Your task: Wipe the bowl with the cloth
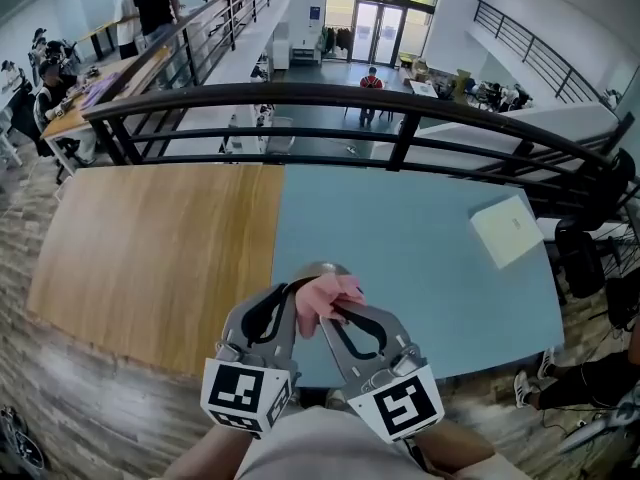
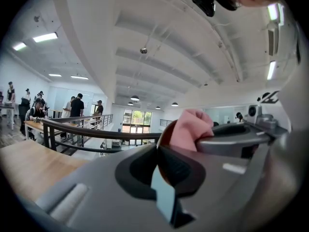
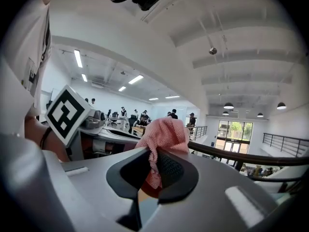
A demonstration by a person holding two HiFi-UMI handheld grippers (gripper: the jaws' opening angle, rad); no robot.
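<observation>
Over the near edge of the blue tabletop (image 1: 400, 218), both grippers meet around a small metal bowl (image 1: 316, 268), mostly hidden behind them. My left gripper (image 1: 290, 296) is shut on the bowl's rim. In the left gripper view that rim (image 2: 163, 138) shows as a dark curve at the jaws of the left gripper (image 2: 157, 151). My right gripper (image 1: 336, 314) is shut on a pink cloth (image 1: 330, 294) bunched against the bowl. In the right gripper view the cloth (image 3: 165, 132) bulges up from the closed jaws of the right gripper (image 3: 154, 159). From the left, the cloth (image 2: 190, 128) sits by the right gripper's body (image 2: 241, 135).
The table's left half is wood (image 1: 150, 248), its right half blue. A white flat box (image 1: 508, 228) lies at the right rear. A black railing (image 1: 400, 103) runs along the far edge, with a lower floor beyond. People sit at desks at the far left (image 1: 55, 88).
</observation>
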